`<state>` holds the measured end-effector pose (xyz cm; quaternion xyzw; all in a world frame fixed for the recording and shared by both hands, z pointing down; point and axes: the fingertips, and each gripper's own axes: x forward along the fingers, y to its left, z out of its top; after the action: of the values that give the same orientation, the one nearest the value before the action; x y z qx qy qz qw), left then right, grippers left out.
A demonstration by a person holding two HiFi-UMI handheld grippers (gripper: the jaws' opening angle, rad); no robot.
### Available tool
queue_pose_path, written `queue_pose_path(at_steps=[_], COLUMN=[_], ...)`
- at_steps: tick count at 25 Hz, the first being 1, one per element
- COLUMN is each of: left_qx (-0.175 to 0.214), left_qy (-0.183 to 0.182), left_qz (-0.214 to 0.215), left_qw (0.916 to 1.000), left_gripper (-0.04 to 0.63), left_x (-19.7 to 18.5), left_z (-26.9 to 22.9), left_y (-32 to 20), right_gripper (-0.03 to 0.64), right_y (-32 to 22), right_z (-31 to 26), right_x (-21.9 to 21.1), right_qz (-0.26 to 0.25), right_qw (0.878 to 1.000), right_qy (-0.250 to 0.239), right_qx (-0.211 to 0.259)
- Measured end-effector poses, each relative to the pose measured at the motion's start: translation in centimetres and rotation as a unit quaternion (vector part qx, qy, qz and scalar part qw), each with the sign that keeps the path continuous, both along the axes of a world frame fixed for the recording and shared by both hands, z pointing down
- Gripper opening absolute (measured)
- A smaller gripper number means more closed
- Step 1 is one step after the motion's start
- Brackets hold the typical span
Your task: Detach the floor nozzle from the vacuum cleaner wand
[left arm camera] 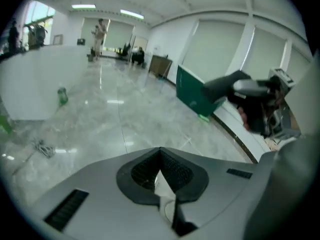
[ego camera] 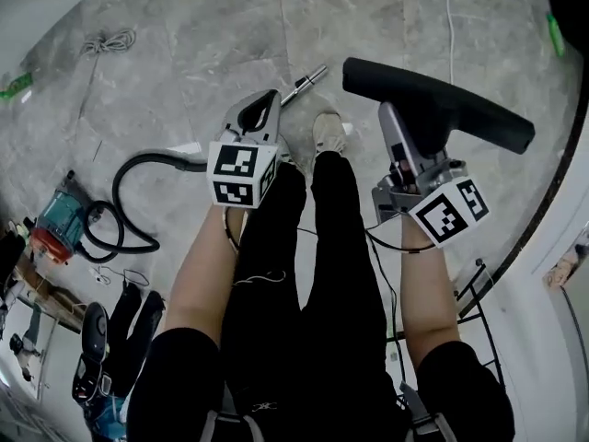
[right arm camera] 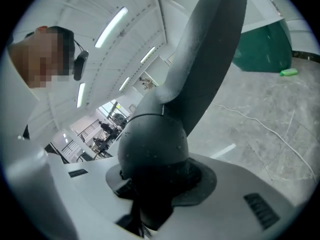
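Note:
The black floor nozzle (ego camera: 442,109) is off the floor, its neck clamped in my right gripper (ego camera: 402,145). In the right gripper view the round neck fills the jaws of the right gripper (right arm camera: 150,194) and the nozzle head (right arm camera: 205,59) rises up and to the right. The metal wand (ego camera: 305,85) lies on the floor apart from it, joined to the black hose (ego camera: 138,166) that runs to the teal and red vacuum body (ego camera: 55,224). My left gripper (ego camera: 264,109) hangs above the wand, shut, with nothing between its jaws (left arm camera: 160,156). From the left gripper view the nozzle (left arm camera: 225,86) shows at the right.
The person's legs and a pale shoe (ego camera: 329,132) stand between the grippers. A coiled cord (ego camera: 106,41) and a green bottle (left arm camera: 62,95) lie on the marble floor. A green board (left arm camera: 192,94) leans by the wall. A dark curved rail (ego camera: 543,219) runs at the right; tools (ego camera: 92,339) lie at the lower left.

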<state>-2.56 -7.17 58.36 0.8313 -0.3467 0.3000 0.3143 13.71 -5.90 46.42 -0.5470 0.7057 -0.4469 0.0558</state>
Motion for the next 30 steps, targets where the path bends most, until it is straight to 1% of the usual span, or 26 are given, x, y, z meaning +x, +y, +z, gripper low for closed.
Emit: queue_pose_path(at_steps=[2, 4, 6, 9, 11, 14, 16, 19, 22, 24, 27, 28, 30], left_qx=[0.052, 0.085, 0.112, 0.148, 0.171, 0.203, 0.218, 0.228, 0.253, 0.279, 0.324, 0.337, 0.357], left_qy=[0.01, 0.011, 0.009, 0.02, 0.027, 0.032, 0.033, 0.041, 0.05, 0.045, 0.035, 0.037, 0.051], left_qz=[-0.031, -0.057, -0.075, -0.093, -0.096, -0.1, -0.102, -0.104, -0.113, -0.122, -0.134, -0.136, -0.142], left_qw=[0.9981, 0.9947, 0.9908, 0.9844, 0.9803, 0.9736, 0.9701, 0.9672, 0.9593, 0.9514, 0.936, 0.9307, 0.922], left_gripper=[0.005, 0.005, 0.005, 0.005, 0.005, 0.005, 0.005, 0.005, 0.005, 0.005, 0.005, 0.005, 0.005], left_x=[-1.7, -3.2, -4.4, -5.6, -6.0, -6.6, -6.9, -7.0, -7.3, -7.7, -8.4, -8.6, -8.9], left_z=[-10.0, -18.8, -26.3, -35.4, -40.6, -48.1, -52.3, -57.4, -62.9, -66.2, -70.1, -71.3, -73.0], left_y=[-1.7, -2.0, -2.3, -3.9, -5.0, -5.3, -4.6, -3.1, -2.4, -2.1, -1.8, -1.8, -1.5], right_gripper=[0.143, 0.143, 0.143, 0.141, 0.143, 0.143, 0.143, 0.143, 0.143, 0.141, 0.141, 0.141, 0.141], right_y=[-0.7, -0.6, -0.7, -2.7, -4.0, -4.0, -2.9, -1.0, -0.7, -0.7, -0.9, -1.0, -1.0], right_z=[-5.3, -10.6, -15.9, -23.7, -29.0, -37.2, -42.3, -48.4, -53.4, -56.2, -60.0, -61.0, -62.3], right_x=[-1.7, -2.7, -3.3, -4.1, -4.4, -5.0, -5.6, -6.1, -6.5, -6.4, -6.4, -6.5, -6.7], right_qz=[-0.007, -0.011, -0.007, 0.006, 0.019, 0.03, 0.033, 0.037, 0.031, 0.029, 0.031, 0.03, 0.03], right_qw=[1.0, 0.998, 0.996, 0.991, 0.988, 0.984, 0.981, 0.974, 0.968, 0.963, 0.953, 0.949, 0.944], right_qy=[0.018, 0.052, 0.085, 0.104, 0.103, 0.093, 0.094, 0.108, 0.104, 0.105, 0.104, 0.103, 0.105], right_qx=[0.016, 0.024, 0.036, 0.08, 0.11, 0.147, 0.168, 0.198, 0.224, 0.245, 0.284, 0.296, 0.311])
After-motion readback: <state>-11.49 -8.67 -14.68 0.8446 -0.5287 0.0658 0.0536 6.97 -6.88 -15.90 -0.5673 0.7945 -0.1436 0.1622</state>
